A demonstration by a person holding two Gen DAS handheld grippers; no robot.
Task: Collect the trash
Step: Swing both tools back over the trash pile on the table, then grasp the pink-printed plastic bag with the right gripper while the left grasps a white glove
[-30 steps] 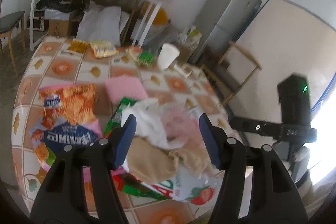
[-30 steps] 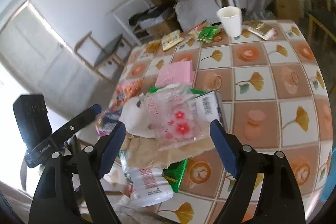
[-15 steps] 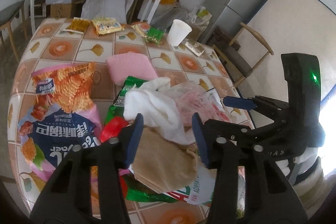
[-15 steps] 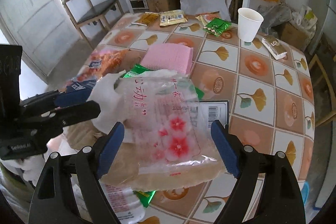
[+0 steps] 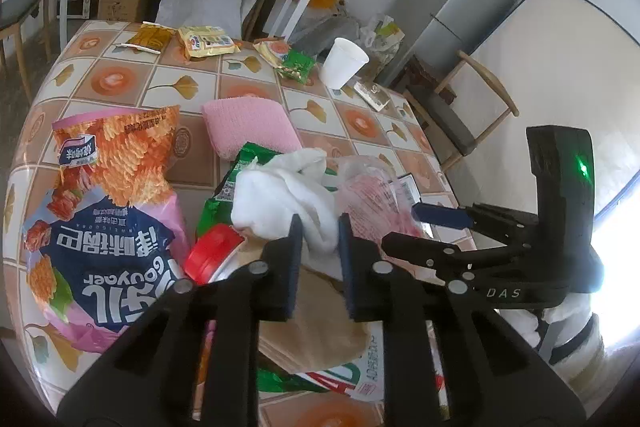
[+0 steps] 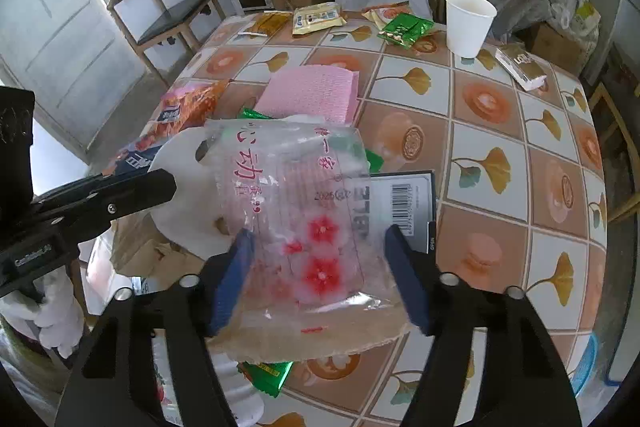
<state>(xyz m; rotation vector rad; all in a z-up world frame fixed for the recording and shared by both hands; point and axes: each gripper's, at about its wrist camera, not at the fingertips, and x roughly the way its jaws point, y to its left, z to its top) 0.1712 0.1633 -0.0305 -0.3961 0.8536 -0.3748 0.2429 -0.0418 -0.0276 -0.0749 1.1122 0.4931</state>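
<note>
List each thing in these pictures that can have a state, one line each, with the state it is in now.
Left gripper: jaws just closing, pinching the white tissue.
Right gripper: jaws just closing, astride the clear flowered bag, pads not pressing yet.
Paper cup: upright, open mouth up.
Chip bag: lying flat.
Pink cloth: folded, flat.
Green snack packet: lying flat.

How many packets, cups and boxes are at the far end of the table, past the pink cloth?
Packets: 4
Cup: 1
Small box: 1
Total: 6
</note>
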